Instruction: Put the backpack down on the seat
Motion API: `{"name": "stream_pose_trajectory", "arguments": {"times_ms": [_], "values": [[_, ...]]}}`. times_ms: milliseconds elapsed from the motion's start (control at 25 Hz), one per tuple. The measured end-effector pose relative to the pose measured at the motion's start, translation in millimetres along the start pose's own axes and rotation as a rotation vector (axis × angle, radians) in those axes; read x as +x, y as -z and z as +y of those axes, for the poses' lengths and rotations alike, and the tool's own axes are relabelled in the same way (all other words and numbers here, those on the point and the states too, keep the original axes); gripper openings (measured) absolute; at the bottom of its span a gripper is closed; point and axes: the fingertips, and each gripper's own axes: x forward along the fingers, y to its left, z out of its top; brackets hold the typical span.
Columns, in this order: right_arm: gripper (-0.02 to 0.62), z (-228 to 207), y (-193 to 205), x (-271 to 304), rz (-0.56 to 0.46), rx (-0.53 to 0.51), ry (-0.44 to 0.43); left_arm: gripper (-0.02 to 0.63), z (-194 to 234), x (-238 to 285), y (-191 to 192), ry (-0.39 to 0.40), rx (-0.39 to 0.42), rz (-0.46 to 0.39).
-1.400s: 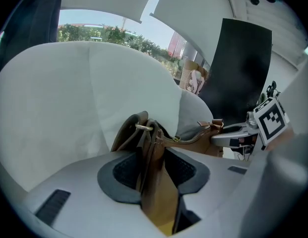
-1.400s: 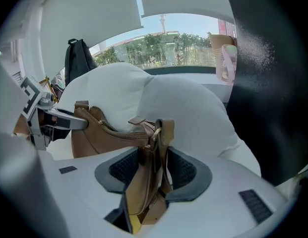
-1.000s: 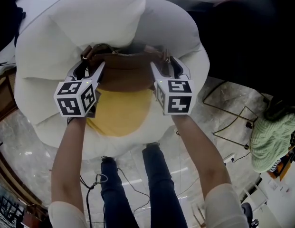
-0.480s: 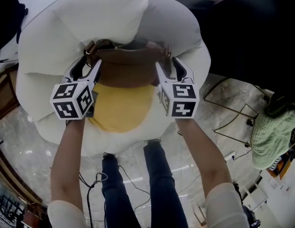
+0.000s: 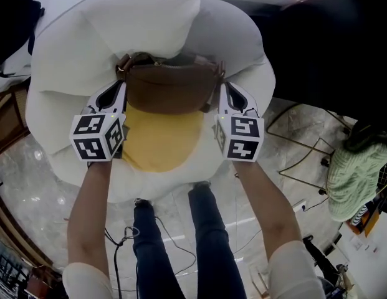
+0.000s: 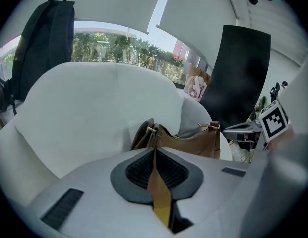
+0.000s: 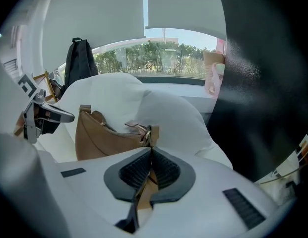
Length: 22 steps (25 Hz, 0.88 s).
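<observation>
Left gripper (image 5: 121, 84) and right gripper (image 5: 222, 85), jaws just closing tight on its straps, are holding the brown bag (image 5: 171, 91) at the white chair's (image 5: 149, 17) yellow cushion (image 5: 162, 141).

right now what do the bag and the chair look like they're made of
Bag: smooth brown leather or imitation, low sheen, gold-coloured metal fittings. Chair: soft white padded upholstery, probably fabric, judging by puffy folds. Yellow seat cushion: matte cloth, apparently.
</observation>
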Motion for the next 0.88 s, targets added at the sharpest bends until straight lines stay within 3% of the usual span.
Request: {"name": "stream_pose_trajectory", "arguments": {"times_ms": [600, 880], "values": [[0.031, 40, -13, -61, -0.017, 0.004, -0.076, 0.04, -39, -57, -4, 0.074, 0.014, -0.003], [0.031, 51, -31, -104, -0.027, 0.055, -0.093, 0.04, -53, -98, -13, 0.081, -0.002, -0.004]]}}
